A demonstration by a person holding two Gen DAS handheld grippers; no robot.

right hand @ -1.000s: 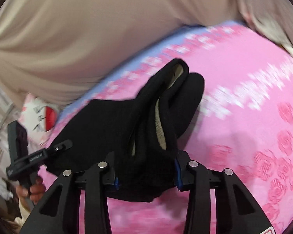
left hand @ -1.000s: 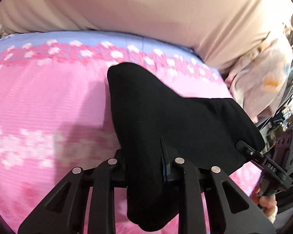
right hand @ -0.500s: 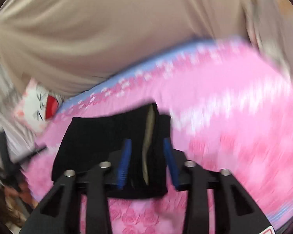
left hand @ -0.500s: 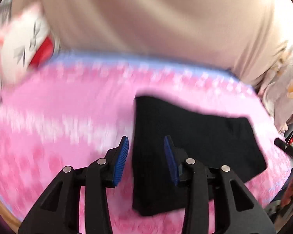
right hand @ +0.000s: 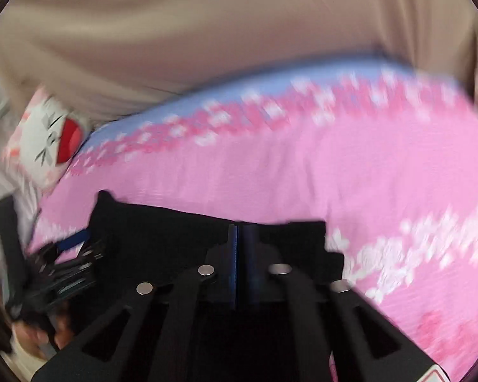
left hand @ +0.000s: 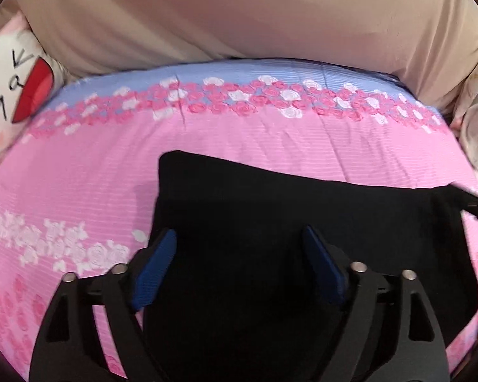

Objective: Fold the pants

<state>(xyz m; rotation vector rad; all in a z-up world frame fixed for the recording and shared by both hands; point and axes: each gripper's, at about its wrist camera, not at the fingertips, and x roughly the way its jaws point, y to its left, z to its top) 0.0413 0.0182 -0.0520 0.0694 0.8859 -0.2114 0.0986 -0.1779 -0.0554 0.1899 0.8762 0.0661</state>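
Observation:
The black pants lie folded in a flat rectangle on the pink rose-print bedsheet. My left gripper is open and empty, its blue pads spread over the near edge of the pants. In the right wrist view the pants lie below the camera. My right gripper has its pads pressed together with nothing between them, just above the cloth. The left gripper also shows blurred in the right wrist view at the left edge.
A beige curtain or sheet hangs behind the bed. A white cat-face plush sits at the bed's left corner. A floral cloth lies at the right edge. The sheet has a blue band along its far side.
Both grippers let go of the pants, which now lie flat on the sheet. The left gripper opened wider; the right gripper closed empty. Both pulled back slightly.

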